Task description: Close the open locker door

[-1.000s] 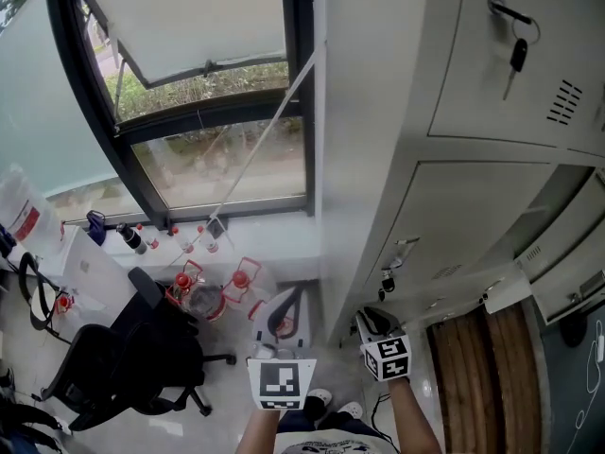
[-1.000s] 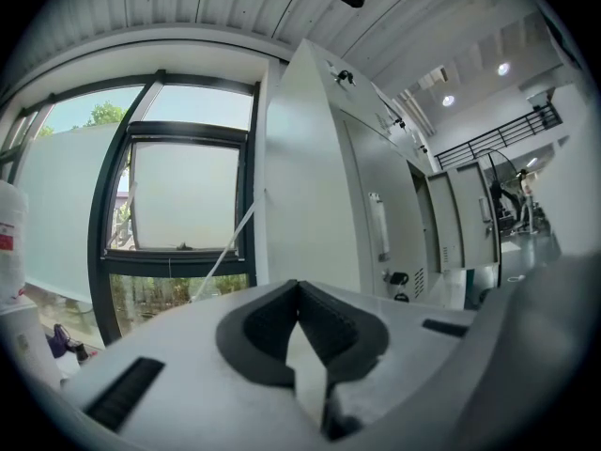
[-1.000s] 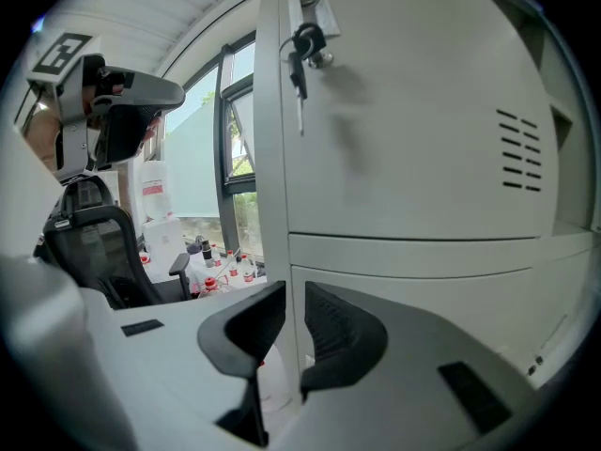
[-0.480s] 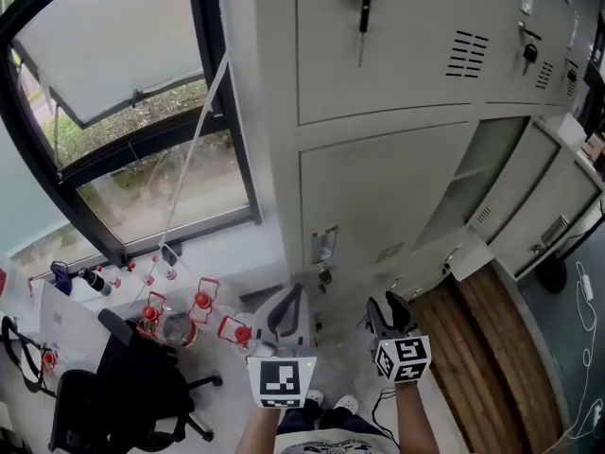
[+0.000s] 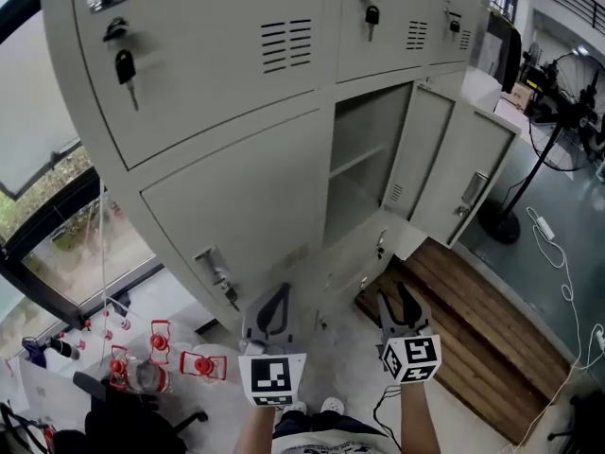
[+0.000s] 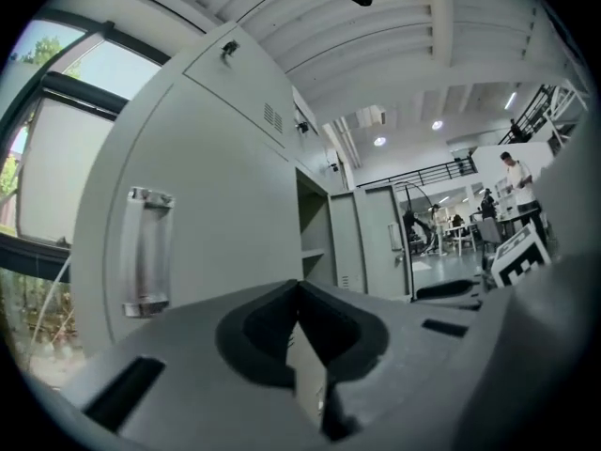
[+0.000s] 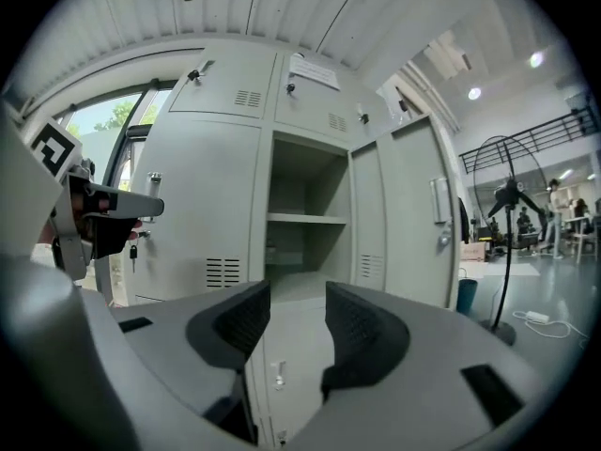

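Grey lockers (image 5: pixel 227 83) ahead, locker door (image 5: pixel 458 183) standing ajar. Left hand-held gripper (image 5: pixel 276 296) pinched closed, empty; right hand-held gripper (image 5: pixel 397 299) just opening wide, nothing between.

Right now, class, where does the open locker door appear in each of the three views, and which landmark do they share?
Head view: the open locker door stands right of centre, in the upper half.
Left gripper view: door small, right of centre, mid-height.
Right gripper view: door tall, right of centre.
Shared landmark: the shelf in the open compartment, just left of the door.
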`<state>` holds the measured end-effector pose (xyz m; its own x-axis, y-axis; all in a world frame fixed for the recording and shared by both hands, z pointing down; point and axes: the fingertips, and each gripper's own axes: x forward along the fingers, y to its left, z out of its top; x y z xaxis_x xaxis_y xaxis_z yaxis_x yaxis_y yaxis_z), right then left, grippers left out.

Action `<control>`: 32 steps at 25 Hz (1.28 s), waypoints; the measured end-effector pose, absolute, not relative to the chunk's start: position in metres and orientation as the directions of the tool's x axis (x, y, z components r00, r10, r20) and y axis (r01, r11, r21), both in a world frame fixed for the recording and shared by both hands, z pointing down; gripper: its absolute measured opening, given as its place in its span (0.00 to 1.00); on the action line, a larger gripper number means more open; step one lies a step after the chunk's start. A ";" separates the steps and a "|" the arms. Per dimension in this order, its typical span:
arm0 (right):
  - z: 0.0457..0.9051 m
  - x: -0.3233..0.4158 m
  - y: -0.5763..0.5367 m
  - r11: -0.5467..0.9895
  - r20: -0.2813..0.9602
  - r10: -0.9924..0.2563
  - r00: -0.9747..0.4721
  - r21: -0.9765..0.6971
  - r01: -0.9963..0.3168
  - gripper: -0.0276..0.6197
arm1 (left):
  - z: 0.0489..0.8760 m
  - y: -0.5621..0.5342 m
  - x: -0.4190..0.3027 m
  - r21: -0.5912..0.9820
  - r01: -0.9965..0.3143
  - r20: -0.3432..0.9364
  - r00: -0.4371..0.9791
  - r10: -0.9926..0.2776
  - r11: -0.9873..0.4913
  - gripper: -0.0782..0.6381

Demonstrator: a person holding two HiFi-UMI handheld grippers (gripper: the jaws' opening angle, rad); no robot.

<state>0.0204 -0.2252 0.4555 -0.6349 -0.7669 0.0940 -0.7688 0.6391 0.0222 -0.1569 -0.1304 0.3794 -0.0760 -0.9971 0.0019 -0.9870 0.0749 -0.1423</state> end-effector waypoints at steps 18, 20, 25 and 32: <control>0.446 0.200 -0.257 0.418 0.052 -0.907 -0.418 -0.024 -0.908 0.32 | 0.381 -0.216 0.004 -0.167 -0.967 0.012 0.193 -0.981 -0.192 0.11; 0.442 0.205 -0.263 0.415 0.046 -0.909 -0.415 -0.024 -0.910 0.32 | 0.382 -0.223 0.011 -0.175 -0.963 0.020 0.205 -0.979 -0.205 0.11; 0.432 0.209 -0.286 0.406 0.026 -0.913 -0.407 -0.028 -0.913 0.32 | 0.380 -0.250 0.018 -0.183 -0.955 0.021 0.235 -0.972 -0.235 0.11; 0.411 0.207 -0.341 0.397 -0.010 -0.918 -0.397 -0.017 -0.918 0.32 | 0.377 -0.309 0.019 -0.176 -0.946 0.014 0.272 -0.962 -0.270 0.11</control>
